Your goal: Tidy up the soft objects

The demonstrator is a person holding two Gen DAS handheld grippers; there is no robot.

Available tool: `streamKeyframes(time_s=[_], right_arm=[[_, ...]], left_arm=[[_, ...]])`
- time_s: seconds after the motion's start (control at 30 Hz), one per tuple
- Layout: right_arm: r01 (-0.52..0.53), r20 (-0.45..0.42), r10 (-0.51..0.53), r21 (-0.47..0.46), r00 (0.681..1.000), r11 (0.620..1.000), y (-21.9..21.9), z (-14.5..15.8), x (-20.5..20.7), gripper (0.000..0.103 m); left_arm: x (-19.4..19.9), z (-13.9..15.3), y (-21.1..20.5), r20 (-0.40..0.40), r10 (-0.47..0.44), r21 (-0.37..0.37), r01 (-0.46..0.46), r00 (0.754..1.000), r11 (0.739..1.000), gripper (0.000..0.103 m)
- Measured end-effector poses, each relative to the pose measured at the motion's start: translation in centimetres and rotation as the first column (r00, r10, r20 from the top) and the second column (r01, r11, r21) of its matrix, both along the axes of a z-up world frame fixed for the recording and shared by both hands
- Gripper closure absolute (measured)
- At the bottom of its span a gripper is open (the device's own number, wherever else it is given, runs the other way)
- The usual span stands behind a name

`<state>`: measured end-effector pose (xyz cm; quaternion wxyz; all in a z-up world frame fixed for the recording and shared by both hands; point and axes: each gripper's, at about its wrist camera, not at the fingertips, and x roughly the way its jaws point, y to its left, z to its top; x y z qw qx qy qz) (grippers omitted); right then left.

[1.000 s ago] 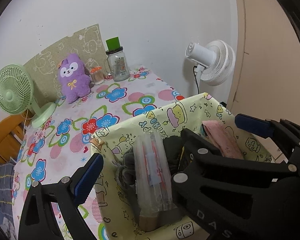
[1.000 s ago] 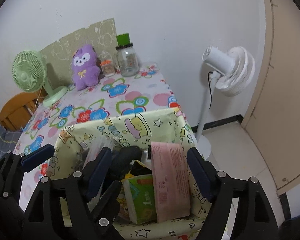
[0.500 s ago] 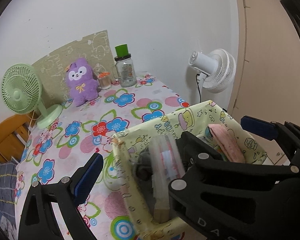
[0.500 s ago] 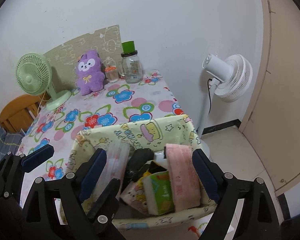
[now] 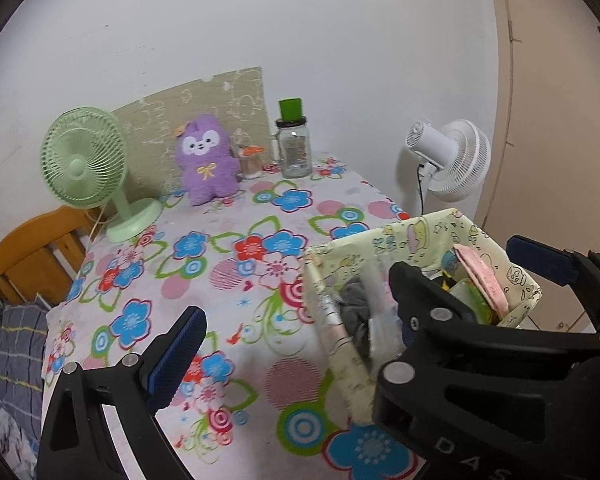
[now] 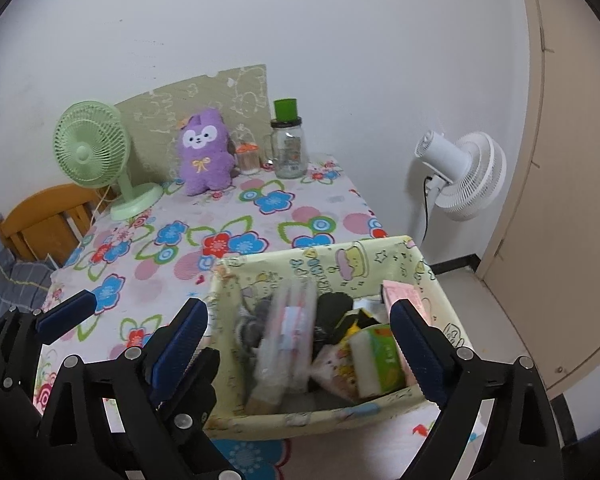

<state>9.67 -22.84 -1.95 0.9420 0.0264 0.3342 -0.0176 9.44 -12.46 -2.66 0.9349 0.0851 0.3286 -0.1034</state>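
1. Sitting at the near right corner of the table (image 6: 260, 208), the yellow fabric basket (image 6: 328, 264) overhangs the right edge a little, judging by the floor visible just beyond it.
2. The right gripper (image 6: 300, 344) is spread wide, its fingers apart on either side of the basket and pinching nothing.
3. The left gripper (image 5: 292, 320) is likewise spread wide and empty; its right finger hangs over the basket's opening.
4. Inside stand a pink packet (image 6: 396, 300), a green tissue pack (image 6: 380, 364), a clear wrapped bundle (image 6: 288, 328) and dark cloth (image 6: 332, 308).
5. The purple plush toy (image 6: 204, 152) sits at the far edge, between the green fan (image 6: 96, 148) and the glass jar (image 6: 288, 152).
6. The plush looks light and squashy; a pinch across its body should hold without slipping.
7. The basket's thin walls would likely buckle, so take its rim.
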Motion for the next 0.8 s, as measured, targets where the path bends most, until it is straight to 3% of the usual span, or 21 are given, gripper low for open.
streamKeyframes(time_s=[0.8], right_arm=[[-0.090,0.124,0.097,-0.055,0.988,0.994,8.8,3.9,-5.1,0.003]], left_arm=[[-5.3,3.0,10.8,0.107,0.164,-0.080,-0.156,0.981,0.984,0.000]])
